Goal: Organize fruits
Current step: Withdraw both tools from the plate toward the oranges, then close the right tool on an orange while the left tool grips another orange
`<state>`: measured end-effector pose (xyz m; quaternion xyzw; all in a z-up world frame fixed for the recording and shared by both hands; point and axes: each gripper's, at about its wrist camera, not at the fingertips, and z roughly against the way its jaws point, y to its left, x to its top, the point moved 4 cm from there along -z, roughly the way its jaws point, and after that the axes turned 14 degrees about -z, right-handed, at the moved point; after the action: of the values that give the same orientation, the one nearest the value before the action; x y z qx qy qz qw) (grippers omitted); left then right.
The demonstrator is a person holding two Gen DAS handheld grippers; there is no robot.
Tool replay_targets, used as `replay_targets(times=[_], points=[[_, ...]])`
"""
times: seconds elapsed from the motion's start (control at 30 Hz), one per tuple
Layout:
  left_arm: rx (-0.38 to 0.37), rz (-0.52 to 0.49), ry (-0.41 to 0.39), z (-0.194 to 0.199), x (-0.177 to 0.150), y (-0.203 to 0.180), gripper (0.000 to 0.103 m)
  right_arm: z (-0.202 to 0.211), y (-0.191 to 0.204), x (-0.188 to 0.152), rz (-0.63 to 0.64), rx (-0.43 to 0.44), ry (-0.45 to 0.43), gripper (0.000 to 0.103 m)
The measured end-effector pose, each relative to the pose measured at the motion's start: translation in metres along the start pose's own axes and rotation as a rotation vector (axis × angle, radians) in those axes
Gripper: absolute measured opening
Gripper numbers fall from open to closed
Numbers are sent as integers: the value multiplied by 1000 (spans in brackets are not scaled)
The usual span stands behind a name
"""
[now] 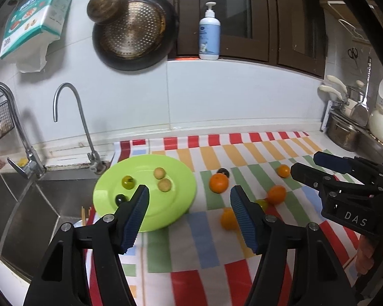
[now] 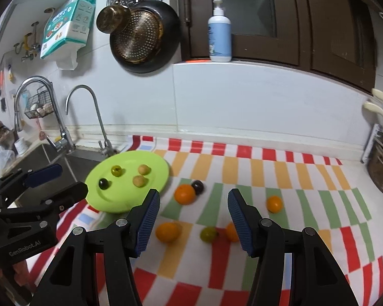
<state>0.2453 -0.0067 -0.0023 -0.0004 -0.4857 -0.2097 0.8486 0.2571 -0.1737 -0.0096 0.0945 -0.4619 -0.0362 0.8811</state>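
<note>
left wrist view: left gripper [image 1: 189,195] jaws spread, empty, above green plate [image 1: 181,178] bearing four small fruits; right gripper [image 2: 192,199] likewise spread over striped cloth [image 2: 242,168] with oranges.

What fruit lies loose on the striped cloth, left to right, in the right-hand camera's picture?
Orange → orange → dark plum → green fruit → orange half behind the gripper finger → small orange.
</note>
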Motion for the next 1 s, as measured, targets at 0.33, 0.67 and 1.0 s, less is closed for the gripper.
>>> replay_targets(times=[0.33, 0.67, 1.0], points=[[-2, -34, 16, -10, -5, -30, 68, 4, -33, -16, 2, -47, 30, 56], [-18, -55, 64, -35, -17, -52, 68, -17, -53, -30, 43, -59, 104, 57], [-68, -83, 129, -69, -27, -64, 68, -51, -68, -41, 83, -45, 187, 56]])
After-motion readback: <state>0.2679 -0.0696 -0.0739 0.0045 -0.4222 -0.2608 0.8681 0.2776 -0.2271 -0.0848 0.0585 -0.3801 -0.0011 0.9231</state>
